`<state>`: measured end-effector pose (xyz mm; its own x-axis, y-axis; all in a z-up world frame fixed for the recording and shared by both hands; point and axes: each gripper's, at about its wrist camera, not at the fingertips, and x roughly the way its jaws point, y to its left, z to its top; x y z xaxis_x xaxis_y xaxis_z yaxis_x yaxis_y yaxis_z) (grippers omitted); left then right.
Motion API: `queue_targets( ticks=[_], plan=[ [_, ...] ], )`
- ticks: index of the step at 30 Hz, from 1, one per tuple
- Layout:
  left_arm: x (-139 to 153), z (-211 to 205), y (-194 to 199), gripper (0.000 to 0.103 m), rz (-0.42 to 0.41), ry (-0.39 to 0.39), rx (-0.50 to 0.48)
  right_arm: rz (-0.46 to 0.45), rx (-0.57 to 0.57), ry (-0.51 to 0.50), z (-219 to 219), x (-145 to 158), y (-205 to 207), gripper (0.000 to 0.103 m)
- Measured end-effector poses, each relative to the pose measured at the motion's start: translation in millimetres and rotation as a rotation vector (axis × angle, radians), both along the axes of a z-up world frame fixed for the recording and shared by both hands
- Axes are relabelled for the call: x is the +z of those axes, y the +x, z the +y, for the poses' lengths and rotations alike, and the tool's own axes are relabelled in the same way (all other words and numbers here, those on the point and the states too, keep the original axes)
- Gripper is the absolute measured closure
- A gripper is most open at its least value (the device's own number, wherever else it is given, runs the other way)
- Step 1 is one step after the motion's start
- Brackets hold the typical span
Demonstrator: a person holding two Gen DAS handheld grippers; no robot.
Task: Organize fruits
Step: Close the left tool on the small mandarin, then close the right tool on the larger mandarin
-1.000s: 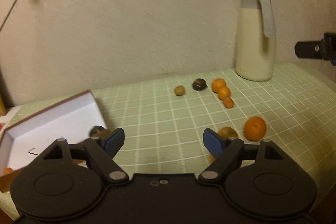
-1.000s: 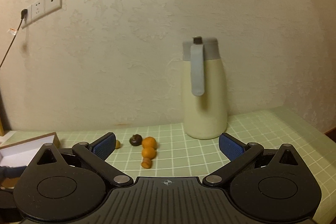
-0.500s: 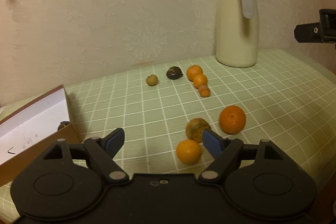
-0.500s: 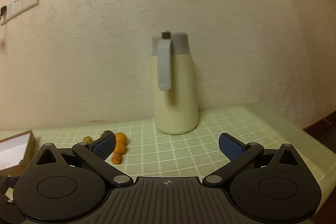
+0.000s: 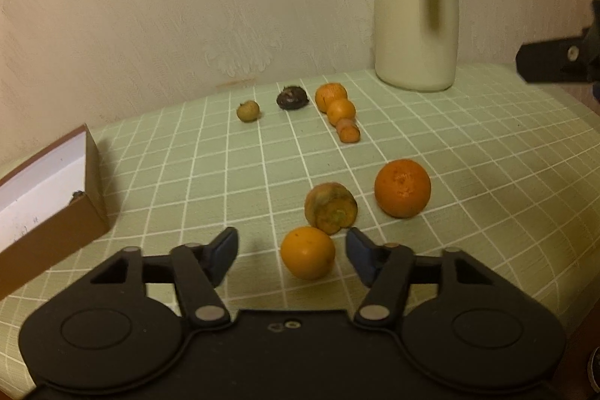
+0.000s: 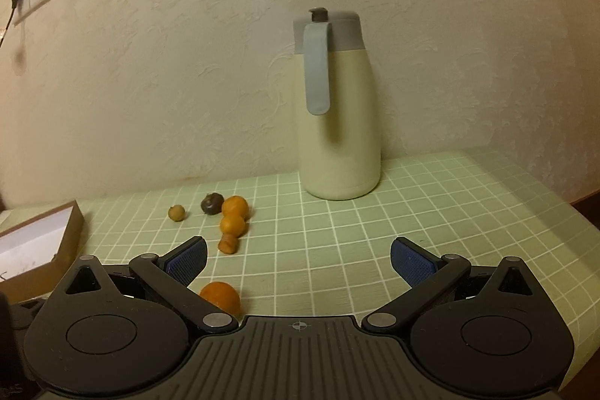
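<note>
1 small orange [image 5: 307, 252] lies on the counter [image 5: 468, 175] at lower centre of my left view, between the spread fingers of my left tool [image 5: 291, 248], untouched. Just above it sit a mottled fruit [image 5: 330, 208] and a bigger orange [image 5: 402, 187]. Farther up are 3 orange pieces [image 5: 339, 109], a dark fruit [image 5: 292, 97] and a small yellowish one [image 5: 248, 110]. The box [image 5: 48, 208] stands at left. My right tool [image 6: 298, 259] hangs agape, holding nothing; the jug [image 6: 337, 122] stands behind.
</note>
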<state>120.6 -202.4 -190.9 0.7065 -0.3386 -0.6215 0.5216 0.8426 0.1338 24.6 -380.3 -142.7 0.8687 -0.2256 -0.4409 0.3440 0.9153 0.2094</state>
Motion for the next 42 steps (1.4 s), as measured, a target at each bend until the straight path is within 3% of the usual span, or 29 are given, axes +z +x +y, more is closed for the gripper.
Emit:
queue_targets(
  ticks=[7, 18, 27, 30, 35, 42],
  plan=[
    [-9, -4, 5, 0.079, 0.042, -0.009, -0.009, -0.001, -0.002, 0.009, -3, -2, -2, 0.000],
    [-4, 1, 2, 0.080, 0.015, -0.008, 0.009, 0.019, 0.024, 0.056, -4, -6, 8, 0.000],
    [11, 33, 14, 0.080, -0.001, -0.039, 0.109, 0.093, 0.086, 0.082, 10, -22, 31, 0.001],
    [16, 41, 15, 0.080, -0.012, -0.043, 0.128, 0.121, 0.134, 0.086, 20, -27, 41, 0.030],
    [21, 52, 17, 0.080, -0.024, -0.051, 0.152, 0.155, 0.159, 0.135, 26, -39, 56, 0.032],
    [26, 68, 20, 0.080, -0.028, -0.066, 0.184, 0.188, 0.158, 0.130, 31, -50, 71, 0.032]
  ],
)
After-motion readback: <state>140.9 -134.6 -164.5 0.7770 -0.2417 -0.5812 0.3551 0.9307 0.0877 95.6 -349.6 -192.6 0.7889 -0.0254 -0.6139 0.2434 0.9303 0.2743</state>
